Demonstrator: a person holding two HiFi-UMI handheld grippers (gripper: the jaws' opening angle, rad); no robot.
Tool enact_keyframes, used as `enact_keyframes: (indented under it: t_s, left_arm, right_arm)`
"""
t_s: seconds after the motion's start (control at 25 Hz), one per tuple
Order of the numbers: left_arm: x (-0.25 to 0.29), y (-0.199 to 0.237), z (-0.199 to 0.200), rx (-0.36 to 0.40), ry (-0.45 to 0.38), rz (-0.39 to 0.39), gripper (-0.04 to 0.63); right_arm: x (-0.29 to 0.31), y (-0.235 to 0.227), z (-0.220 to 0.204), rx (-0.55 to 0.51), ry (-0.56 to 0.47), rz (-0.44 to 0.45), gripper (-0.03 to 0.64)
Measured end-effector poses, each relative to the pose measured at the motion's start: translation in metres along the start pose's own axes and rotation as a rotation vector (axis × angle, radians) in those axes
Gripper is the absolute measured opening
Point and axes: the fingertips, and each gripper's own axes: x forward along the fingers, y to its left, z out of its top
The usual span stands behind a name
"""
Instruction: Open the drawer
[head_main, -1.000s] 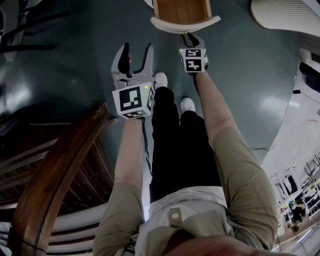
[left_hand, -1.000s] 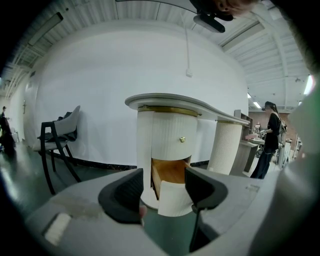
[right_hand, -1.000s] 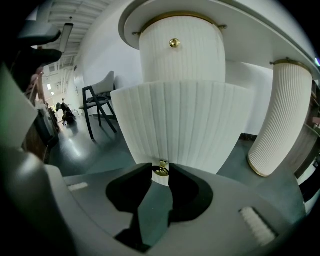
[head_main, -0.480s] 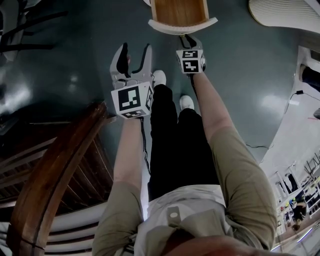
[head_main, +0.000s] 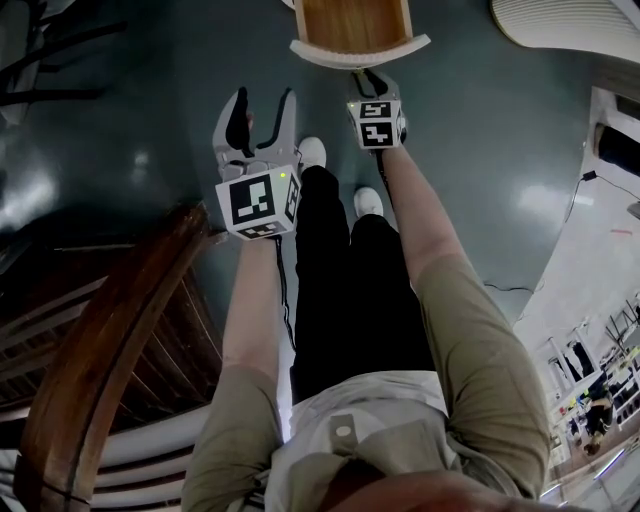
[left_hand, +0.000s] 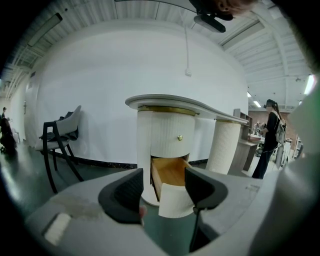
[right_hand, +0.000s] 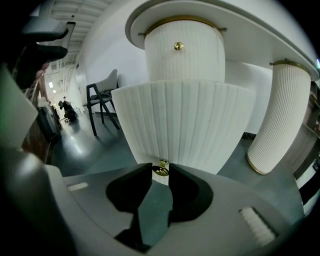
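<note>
surface (left_hand: 165, 101): white, curved top on fluted pedestals | lower drawer (head_main: 352, 25): stands pulled out, I see its wooden inside | left hand-held gripper (head_main: 262, 105): jaws spread, nothing between, apart from the drawer at its left | right hand-held gripper (head_main: 371, 78): pinching the brass knob (right_hand: 161, 170) on the drawer front
</note>
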Motion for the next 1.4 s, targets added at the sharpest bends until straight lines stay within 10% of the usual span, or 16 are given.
enact_keyframes:
  t_s: [1.4]
  left_arm:
    - [-0.023,0.017,-0.005,-0.003,-0.018,0.052,0.273]
  right_arm:
    - [-0.030,0.013,-0.036,-0.009,-0.006,0.024,0.107]
